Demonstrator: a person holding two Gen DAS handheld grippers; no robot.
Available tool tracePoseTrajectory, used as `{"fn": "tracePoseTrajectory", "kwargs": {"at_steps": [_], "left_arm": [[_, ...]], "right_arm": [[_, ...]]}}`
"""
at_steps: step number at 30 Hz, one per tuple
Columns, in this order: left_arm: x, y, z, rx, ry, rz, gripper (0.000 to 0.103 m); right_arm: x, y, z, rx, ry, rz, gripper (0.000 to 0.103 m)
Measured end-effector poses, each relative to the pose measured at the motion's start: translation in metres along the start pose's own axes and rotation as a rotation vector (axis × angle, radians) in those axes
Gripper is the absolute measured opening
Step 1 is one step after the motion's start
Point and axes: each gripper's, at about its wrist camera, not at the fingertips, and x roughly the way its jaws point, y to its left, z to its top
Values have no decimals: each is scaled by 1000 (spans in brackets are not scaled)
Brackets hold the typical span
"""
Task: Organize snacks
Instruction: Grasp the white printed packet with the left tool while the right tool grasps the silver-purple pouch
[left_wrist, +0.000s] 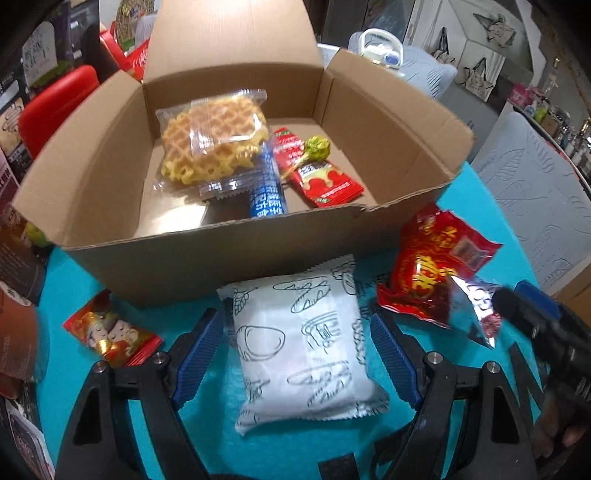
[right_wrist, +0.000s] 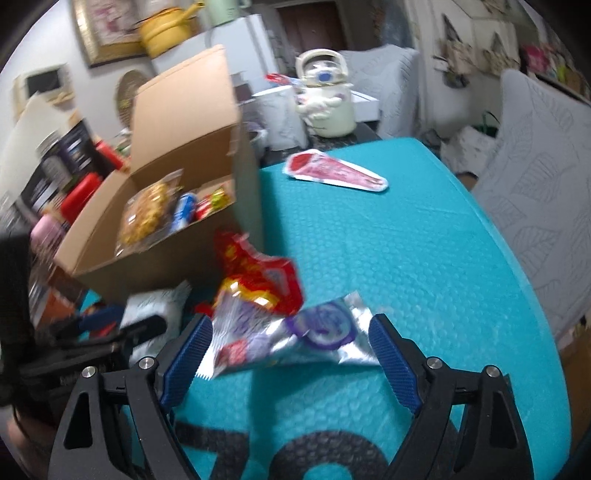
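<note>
Two snacks sit framed by our jaws on the teal surface (left_wrist: 480, 206): the white bread packet (left_wrist: 303, 347) lies between the left gripper (left_wrist: 295, 354), and the silver foil packet (right_wrist: 295, 336) lies between the right gripper (right_wrist: 291, 350). Both pairs of jaws stand wide apart with their blue pads clear of the wrappers, so we hold nothing yet. Just behind the white packet stands the open cardboard box (left_wrist: 207, 273), already carrying a waffle (left_wrist: 210, 144), a blue stick pack, a lollipop and a red sachet. A large red packet (left_wrist: 432, 273) rests against the foil one, and a small red candy packet (left_wrist: 110, 332) lies to the left near the box. To grip well, we judge that each pair should settle lower and centre on its packet's middle before closing gently, since the puffy wrappers may slip. On the right we should avoid pinching the red packet too.
</note>
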Motion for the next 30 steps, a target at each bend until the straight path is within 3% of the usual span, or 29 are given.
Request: {"fn": "tracePoseTrajectory", "kwargs": {"at_steps": [4, 15, 16, 19, 21, 23, 30], "left_arm": [[13, 0, 1, 6, 30, 9, 82], [24, -1, -6, 22, 49, 7, 83], [23, -2, -7, 29, 39, 4, 82], [19, -8, -12, 48, 18, -1, 65], [17, -9, -15, 59, 19, -13, 61], [15, -9, -18, 63, 20, -27, 58], [-3, -12, -42, 92, 36, -48, 58]], "right_arm": [[15, -11, 6, 67, 26, -64, 87], [19, -32, -18, 106, 91, -87, 86], [19, -33, -22, 99, 102, -84, 81], [14, -31, -28, 70, 89, -88, 67], [12, -30, -29, 66, 98, -71, 61], [9, -26, -31, 47, 98, -47, 46], [-3, -9, -47, -31, 106, -30, 41]]}}
